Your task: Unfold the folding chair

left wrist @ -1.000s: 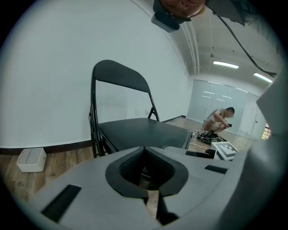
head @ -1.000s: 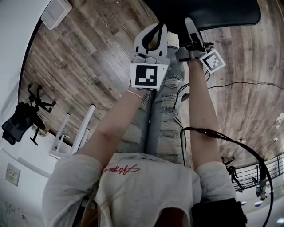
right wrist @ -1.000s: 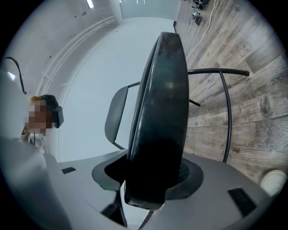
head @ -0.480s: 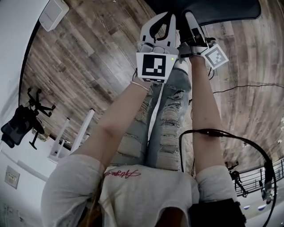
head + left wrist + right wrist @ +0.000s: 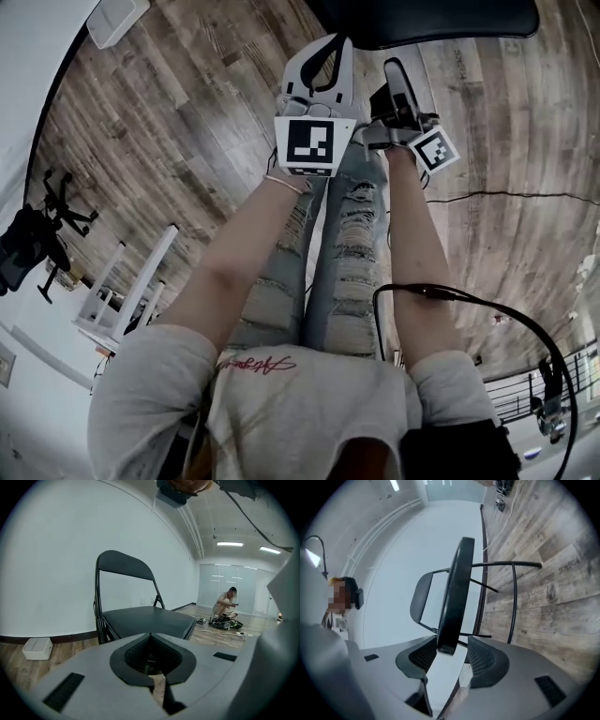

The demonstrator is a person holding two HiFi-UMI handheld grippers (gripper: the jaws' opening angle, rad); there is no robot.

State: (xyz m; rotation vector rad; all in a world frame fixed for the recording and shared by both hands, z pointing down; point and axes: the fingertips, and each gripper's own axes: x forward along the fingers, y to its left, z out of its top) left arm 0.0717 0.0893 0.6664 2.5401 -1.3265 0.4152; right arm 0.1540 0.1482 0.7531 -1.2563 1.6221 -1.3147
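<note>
In the head view I am standing on the wooden floor [image 5: 187, 141], both arms reaching toward the folding chair [image 5: 441, 19], which is showing as a dark slab at the far edge. My left gripper [image 5: 328, 56] is hanging just left of my right gripper [image 5: 396, 80], and the right one is lying nearer the chair.

In the left gripper view, my left gripper [image 5: 151, 637] is keeping its fingers pressed together on nothing; I am judging this hand spare for the moment. Beyond it the chair is standing by the white wall, its seat [image 5: 145, 620] lying flat and its backrest [image 5: 124, 564] upright, so it is looking fully opened out. A person [image 5: 226, 605] is crouching far off to the right.

In the right gripper view, my right gripper [image 5: 452, 644] is lying rolled on its side so its spread fingers are lining up with the seat [image 5: 457, 583], seen edge-on. The near end of the seat is sitting between the pads, not pinched.
</note>
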